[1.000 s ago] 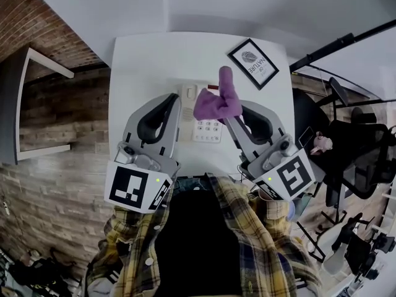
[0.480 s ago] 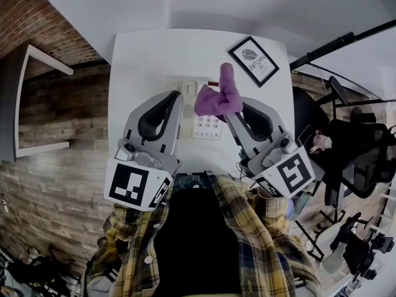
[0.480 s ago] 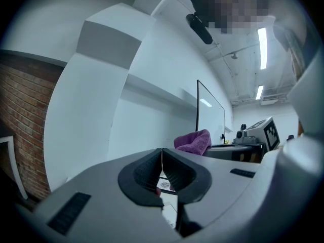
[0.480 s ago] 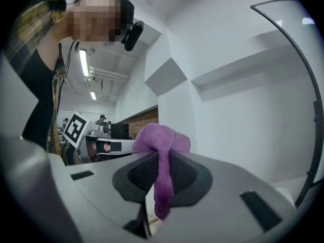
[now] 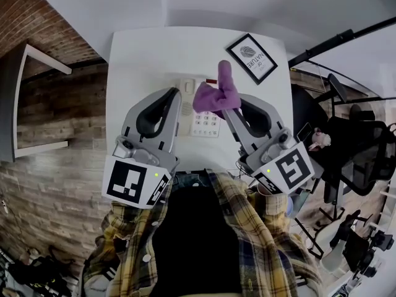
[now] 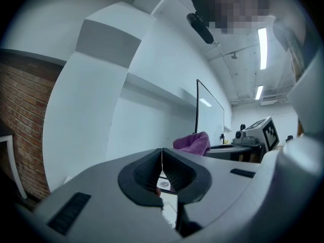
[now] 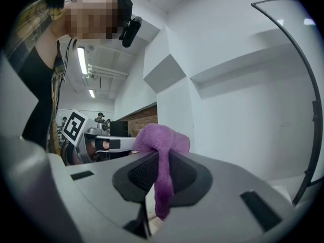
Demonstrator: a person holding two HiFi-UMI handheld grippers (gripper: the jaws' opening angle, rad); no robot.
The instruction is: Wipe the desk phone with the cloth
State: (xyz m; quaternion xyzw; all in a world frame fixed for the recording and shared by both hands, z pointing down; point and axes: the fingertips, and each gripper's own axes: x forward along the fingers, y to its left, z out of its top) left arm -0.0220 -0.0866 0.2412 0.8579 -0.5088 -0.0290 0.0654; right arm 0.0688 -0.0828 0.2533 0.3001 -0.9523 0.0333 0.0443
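Note:
A white desk phone (image 5: 199, 117) lies in the middle of the white desk (image 5: 142, 60); its keypad shows between the two grippers. My right gripper (image 5: 232, 107) is shut on a purple cloth (image 5: 218, 95), which bunches up above the phone's right side. In the right gripper view the cloth (image 7: 161, 158) hangs pinched between the jaws of that gripper (image 7: 163, 178). My left gripper (image 5: 175, 101) is over the phone's left part, where the handset lies, with its jaws pressed together and nothing held. The left gripper view shows its tips (image 6: 162, 173) closed and the cloth (image 6: 192, 143) beyond.
A black-framed picture (image 5: 250, 59) lies on the desk at the back right. A brick wall (image 5: 49, 135) stands to the left. Black office chairs (image 5: 346, 147) and stands crowd the floor at the right. The person's plaid shirt (image 5: 204, 240) fills the near side.
The right gripper and cloth have shifted slightly away from me over the phone. The left gripper has hardly moved.

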